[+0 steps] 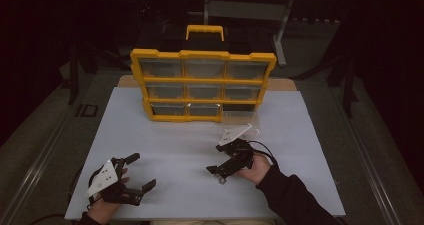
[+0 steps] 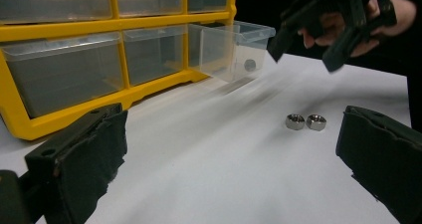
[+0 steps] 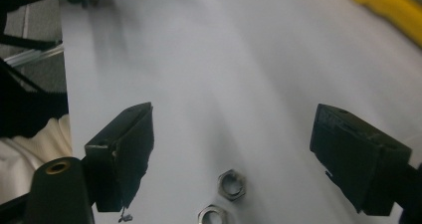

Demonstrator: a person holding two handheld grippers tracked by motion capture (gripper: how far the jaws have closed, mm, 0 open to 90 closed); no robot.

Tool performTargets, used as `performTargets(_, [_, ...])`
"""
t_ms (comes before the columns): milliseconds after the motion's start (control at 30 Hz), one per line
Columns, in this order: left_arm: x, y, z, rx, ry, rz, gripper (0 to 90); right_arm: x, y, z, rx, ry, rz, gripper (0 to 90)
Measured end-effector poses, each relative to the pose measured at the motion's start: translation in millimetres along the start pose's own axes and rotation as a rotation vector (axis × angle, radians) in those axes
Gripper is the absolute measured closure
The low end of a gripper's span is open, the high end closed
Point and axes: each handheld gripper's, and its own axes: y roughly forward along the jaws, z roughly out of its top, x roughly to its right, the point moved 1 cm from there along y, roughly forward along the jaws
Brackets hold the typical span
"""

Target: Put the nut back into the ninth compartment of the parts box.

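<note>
Near edge first: left gripper (image 1: 136,177) parked at 7 o'clock on the white table (image 1: 175,145), jaws spread wide, nothing in them. Right gripper (image 1: 216,169) at about 5 o'clock, jaws wide too, nothing gripped. The two hex nuts (image 3: 226,199) lie on the table btwn its jaws, low in the right gripper view, one touching or just beside the other; left gripper view has the nuts (image 2: 305,122) side by side below that gripper.

Looks like a pick-up of one nut. To do it well: centre the jaws on the farther nut only, keep clear of its neighbour, get low so the pads meet the flats, then close gently.

Farther off, 1 o'clock: clear drawer (image 2: 234,47) pulled out of the yellow organizer (image 1: 202,82), a small round piece inside. Prob. the drop spot.
</note>
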Motion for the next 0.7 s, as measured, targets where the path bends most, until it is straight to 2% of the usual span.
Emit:
performTargets(33, [-0.1,0.0,0.0,0.0,-0.001,0.0,0.0,-0.9,3.1,-2.8,-0.011,-0.008,0.001,21.6])
performTargets(200, [-0.1,0.2,-0.1,-0.001,0.0,0.0,0.0,-2.9,13.1,-13.3,-0.048,-0.026,-0.005,24.7])
performTargets(300, [0.0,0.2,-0.1,-0.001,0.0,0.0,0.0,-3.2,17.5,-19.0,-0.064,-0.028,-0.008,33.0])
performTargets(700, [0.0,0.2,-0.1,0.0,0.0,0.001,0.0,-0.2,35.1,-34.4,-0.153,-0.04,-0.038,47.3])
